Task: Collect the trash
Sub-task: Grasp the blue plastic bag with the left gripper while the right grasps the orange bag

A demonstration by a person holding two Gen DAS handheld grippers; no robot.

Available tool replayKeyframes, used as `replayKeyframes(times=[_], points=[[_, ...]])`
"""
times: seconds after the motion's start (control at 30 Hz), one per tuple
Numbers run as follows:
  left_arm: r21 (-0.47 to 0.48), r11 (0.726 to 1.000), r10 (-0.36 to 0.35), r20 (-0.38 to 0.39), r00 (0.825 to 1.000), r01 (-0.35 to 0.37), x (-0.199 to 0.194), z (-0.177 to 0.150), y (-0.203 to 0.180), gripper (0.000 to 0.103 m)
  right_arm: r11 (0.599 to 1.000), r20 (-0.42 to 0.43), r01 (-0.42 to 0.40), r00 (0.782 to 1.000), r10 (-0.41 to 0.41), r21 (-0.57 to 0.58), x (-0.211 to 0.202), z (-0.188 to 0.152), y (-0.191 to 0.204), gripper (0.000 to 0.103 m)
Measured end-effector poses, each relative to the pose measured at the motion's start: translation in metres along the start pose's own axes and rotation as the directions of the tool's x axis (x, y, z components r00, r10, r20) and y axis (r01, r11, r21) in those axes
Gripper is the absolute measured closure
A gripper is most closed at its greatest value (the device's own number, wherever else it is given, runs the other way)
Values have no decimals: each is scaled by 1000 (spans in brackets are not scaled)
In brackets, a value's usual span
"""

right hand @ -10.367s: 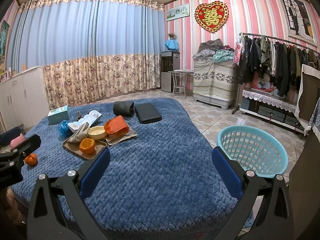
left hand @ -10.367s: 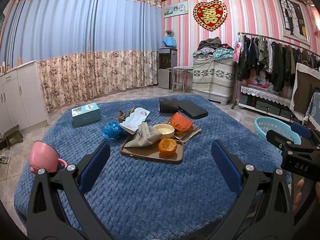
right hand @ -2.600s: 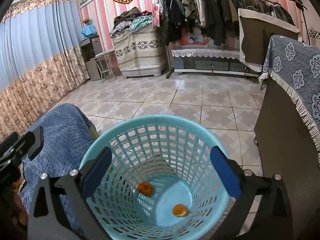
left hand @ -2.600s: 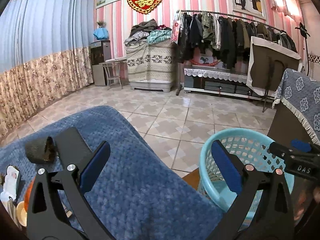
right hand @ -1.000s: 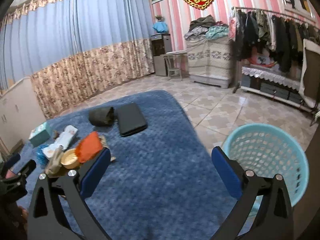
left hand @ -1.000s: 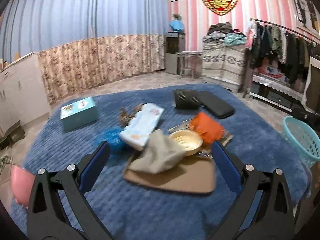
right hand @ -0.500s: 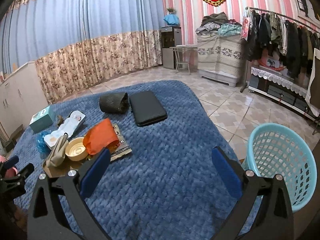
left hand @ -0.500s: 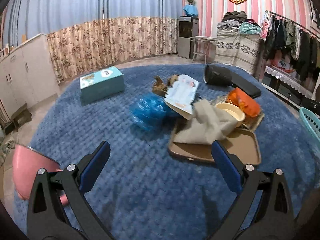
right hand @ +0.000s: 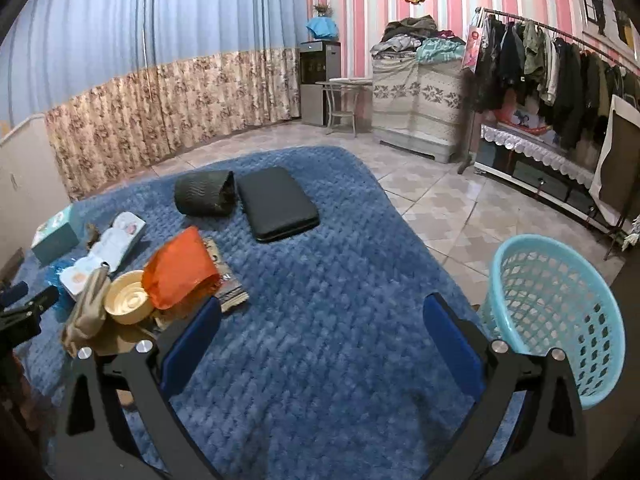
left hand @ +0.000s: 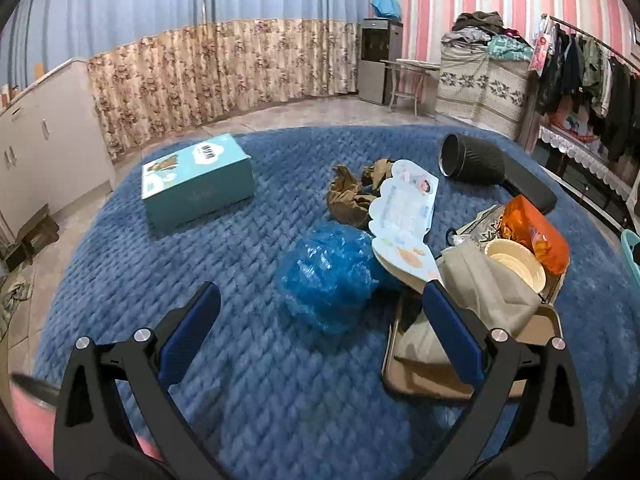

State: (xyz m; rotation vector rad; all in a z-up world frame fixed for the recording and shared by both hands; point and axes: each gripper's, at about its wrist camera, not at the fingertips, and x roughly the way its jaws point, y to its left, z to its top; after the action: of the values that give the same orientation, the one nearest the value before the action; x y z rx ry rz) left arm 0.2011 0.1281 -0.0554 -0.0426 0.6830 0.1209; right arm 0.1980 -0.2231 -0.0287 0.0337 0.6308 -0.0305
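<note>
A crumpled blue plastic bag (left hand: 326,276) lies on the blue blanket, just ahead of my open left gripper (left hand: 320,332), between its finger lines but apart from them. Right of the bag, a brown tray (left hand: 428,376) carries a beige cloth (left hand: 484,292), a cream bowl (left hand: 516,264) and an orange packet (left hand: 536,232). Behind it lie a white leaflet (left hand: 404,216) and a brown crumpled wrapper (left hand: 348,200). My right gripper (right hand: 320,332) hovers open and empty over bare blanket. The turquoise basket (right hand: 556,312) stands on the floor at its right.
A teal tissue box (left hand: 198,178) sits at the back left of the blanket (left hand: 240,360). A black ribbed cup (left hand: 472,158) lies on its side beside a black case (right hand: 276,202). A pink mug (left hand: 28,412) is at the near left edge. Clothes rack and tiled floor lie beyond.
My left gripper has moved forward and down toward the blue bag, which now looms larger between its fingers. The right gripper has drifted slightly closer to the blanket.
</note>
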Motion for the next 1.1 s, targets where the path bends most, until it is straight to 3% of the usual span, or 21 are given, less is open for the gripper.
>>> replayKeyframes(times=[0.2, 0.27, 0.5, 0.6, 0.8, 0.9, 1.1], points=[[-15, 999, -39, 1, 999, 39, 11, 5, 3, 6, 999, -26, -4, 1000, 3, -32, 15, 10, 7, 4], [9, 999, -50, 11, 999, 50, 12, 6, 1, 11, 999, -32, -33, 999, 31, -44, 20, 13, 15, 4], [55, 991, -121, -16, 993, 121, 12, 2, -4, 69, 989, -78, -108, 992, 101, -99, 40, 17, 45, 4], [59, 992, -115, -2, 993, 114, 4, -2, -1, 85, 985, -79, -134, 989, 125, -111, 43, 18, 54, 5], [-71, 993, -86, 62, 994, 90, -20, -11, 26, 88, 976, -95, -169, 983, 156, -138, 52, 14, 71, 5], [-65, 998, -18, 79, 997, 23, -19, -21, 24, 88, 971, -99, -169, 983, 153, -169, 57, 13, 81, 5], [-97, 995, -6, 98, 995, 16, -19, -20, 31, 88, 961, -100, -194, 979, 177, -199, 69, 20, 93, 9]])
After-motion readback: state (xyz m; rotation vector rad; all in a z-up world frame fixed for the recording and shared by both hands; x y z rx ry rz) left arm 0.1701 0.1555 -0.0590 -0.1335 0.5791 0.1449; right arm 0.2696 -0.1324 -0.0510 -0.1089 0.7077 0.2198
